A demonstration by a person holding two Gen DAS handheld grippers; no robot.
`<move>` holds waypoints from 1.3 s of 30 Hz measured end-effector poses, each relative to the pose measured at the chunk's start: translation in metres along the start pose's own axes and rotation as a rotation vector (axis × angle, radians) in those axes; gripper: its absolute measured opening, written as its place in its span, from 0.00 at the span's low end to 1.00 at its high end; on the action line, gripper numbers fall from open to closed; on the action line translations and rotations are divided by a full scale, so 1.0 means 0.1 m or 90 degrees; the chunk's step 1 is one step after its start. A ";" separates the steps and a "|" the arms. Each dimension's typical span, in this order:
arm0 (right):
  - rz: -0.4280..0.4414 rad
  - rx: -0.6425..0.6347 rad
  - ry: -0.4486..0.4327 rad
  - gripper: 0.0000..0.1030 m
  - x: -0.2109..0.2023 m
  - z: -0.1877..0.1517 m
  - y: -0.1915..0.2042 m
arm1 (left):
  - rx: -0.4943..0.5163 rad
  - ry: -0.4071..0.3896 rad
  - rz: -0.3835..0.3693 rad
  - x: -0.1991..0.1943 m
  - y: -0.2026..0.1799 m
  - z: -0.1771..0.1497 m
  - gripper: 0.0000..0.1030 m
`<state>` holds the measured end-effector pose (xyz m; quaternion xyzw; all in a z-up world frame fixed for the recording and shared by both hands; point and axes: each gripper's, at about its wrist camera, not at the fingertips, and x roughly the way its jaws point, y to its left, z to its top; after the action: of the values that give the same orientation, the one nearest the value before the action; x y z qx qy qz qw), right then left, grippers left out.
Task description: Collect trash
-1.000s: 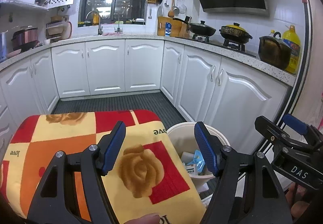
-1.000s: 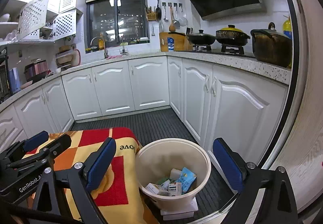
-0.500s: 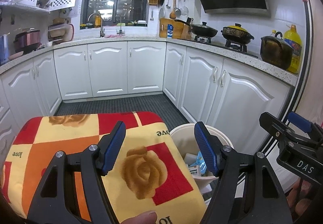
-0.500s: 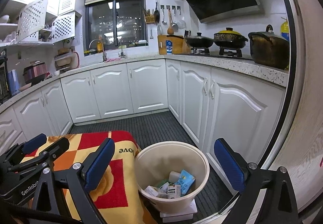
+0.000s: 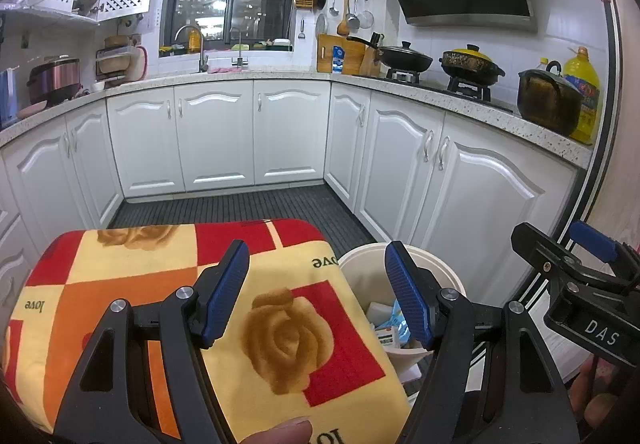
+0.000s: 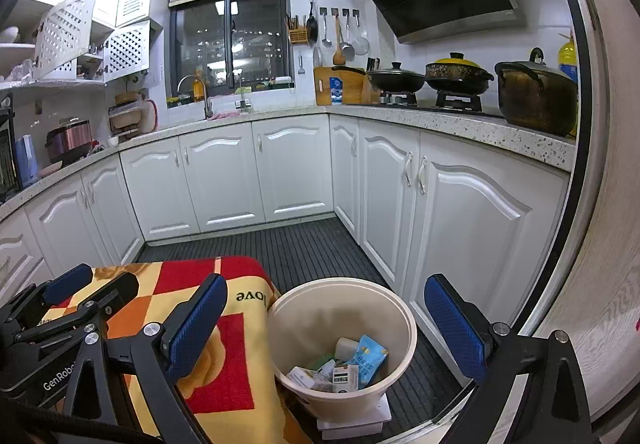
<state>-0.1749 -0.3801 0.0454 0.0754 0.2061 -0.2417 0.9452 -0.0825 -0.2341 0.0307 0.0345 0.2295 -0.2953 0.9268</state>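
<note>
A cream trash bin point(image 6: 402, 316) stands on the dark floor beside a table covered with a red and yellow rose cloth point(image 6: 236, 340). Several pieces of trash point(image 6: 348, 366) lie in the bin, among them a blue packet and small cartons. My right gripper point(image 6: 324, 324) is open and empty, held above the bin. My left gripper point(image 5: 318, 296) is open and empty over the cloth point(image 5: 168, 280) near its right edge, with the bin point(image 5: 362, 264) just to its right. The trash in the bin point(image 5: 390, 328) is partly hidden by the left gripper's right finger.
White kitchen cabinets point(image 6: 288, 171) line the back and right sides. The counter point(image 6: 472, 125) carries pots, a stove and a yellow oil bottle point(image 5: 582, 95). A ribbed dark floor mat point(image 6: 312, 248) lies between cabinets and table. A wooden panel point(image 6: 600, 284) stands close on the right.
Both grippers have risen slightly and the view has shifted a little; both stay open and empty over the cloth and the bin.
</note>
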 end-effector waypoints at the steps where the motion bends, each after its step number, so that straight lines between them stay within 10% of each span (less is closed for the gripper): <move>1: 0.000 0.000 0.000 0.95 0.00 0.00 0.00 | 0.001 0.000 0.001 0.00 0.00 0.00 0.67; 39: 0.000 0.001 0.008 0.96 0.06 -0.07 -0.03 | 0.000 -0.005 0.021 -0.01 0.07 -0.01 0.68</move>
<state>-0.1742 -0.3837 0.0361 0.0775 0.2121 -0.2409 0.9439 -0.0798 -0.2280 0.0299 0.0374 0.2248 -0.2799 0.9326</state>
